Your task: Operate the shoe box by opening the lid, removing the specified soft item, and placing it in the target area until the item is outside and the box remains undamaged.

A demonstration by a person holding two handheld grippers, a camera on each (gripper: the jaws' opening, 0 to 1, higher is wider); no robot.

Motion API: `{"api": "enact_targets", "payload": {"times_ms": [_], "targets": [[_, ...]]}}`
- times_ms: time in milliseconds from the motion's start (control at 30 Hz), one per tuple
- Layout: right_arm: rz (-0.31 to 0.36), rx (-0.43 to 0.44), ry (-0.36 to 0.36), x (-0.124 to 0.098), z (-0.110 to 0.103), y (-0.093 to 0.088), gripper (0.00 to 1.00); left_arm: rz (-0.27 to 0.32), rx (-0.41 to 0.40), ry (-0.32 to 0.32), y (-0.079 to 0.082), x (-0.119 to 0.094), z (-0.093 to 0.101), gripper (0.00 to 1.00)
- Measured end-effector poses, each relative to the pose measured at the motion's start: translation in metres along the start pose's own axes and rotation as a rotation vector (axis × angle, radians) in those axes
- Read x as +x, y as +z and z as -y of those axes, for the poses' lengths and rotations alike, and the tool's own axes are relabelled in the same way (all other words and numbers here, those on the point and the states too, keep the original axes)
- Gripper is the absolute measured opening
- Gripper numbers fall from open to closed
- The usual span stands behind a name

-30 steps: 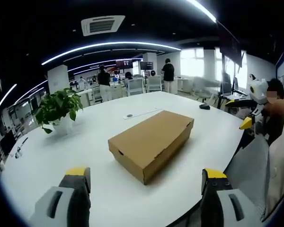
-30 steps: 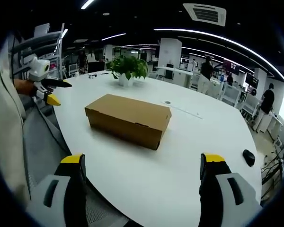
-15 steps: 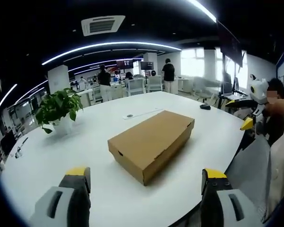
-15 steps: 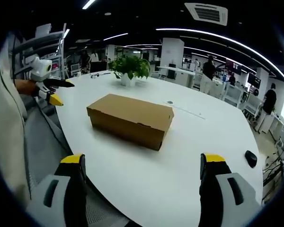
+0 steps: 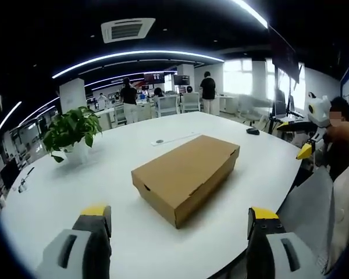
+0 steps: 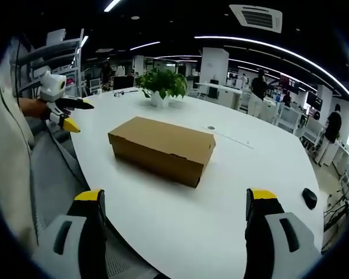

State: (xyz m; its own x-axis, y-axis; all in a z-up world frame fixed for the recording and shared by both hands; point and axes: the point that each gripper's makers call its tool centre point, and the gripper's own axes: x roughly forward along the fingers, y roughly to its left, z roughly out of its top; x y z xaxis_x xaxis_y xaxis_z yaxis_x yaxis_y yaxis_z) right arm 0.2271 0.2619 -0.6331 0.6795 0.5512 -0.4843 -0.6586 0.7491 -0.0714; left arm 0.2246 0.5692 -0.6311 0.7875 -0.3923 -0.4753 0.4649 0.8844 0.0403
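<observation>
A plain brown cardboard shoe box point(image 5: 186, 177) with its lid down lies flat on the broad white rounded surface point(image 5: 104, 192), out in the open middle, well apart from both grippers. In the left gripper view it sits diagonally, one short end nearest the camera; in the right gripper view its long side faces the camera.

The left gripper point(image 5: 180, 224) hangs over the near edge of the surface with its grey, yellow-tipped jaws spread wide and nothing between them. The right gripper point(image 6: 173, 203) is held the same way at another side, its jaws also wide apart and holding nothing. Each gripper shows small in the other's view, off the edge of the surface beside the person: the right one at the right of the left gripper view, the left one at the left of the right gripper view, each with a white body and yellow tips.

A leafy green plant in a white pot point(image 5: 71, 132) stands on the surface beyond the box. A small round dark disc point(image 5: 159, 142) and a thin white strip point(image 5: 175, 139) lie on the far side of the box, and a black computer mouse point(image 6: 309, 197) rests near the edge. Several people point(image 5: 207, 93) stand among desks in the background under curved ceiling lights
</observation>
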Motion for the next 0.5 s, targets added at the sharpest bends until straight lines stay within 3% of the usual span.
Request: {"api": "enact_targets", "payload": {"times_ms": [500], "targets": [[-0.005,-0.018,0.022,0.0053,0.0003,0.0044,0.96,0.001,0.002,0.005,0.0063,0.0077,-0.0013,1.00]]}}
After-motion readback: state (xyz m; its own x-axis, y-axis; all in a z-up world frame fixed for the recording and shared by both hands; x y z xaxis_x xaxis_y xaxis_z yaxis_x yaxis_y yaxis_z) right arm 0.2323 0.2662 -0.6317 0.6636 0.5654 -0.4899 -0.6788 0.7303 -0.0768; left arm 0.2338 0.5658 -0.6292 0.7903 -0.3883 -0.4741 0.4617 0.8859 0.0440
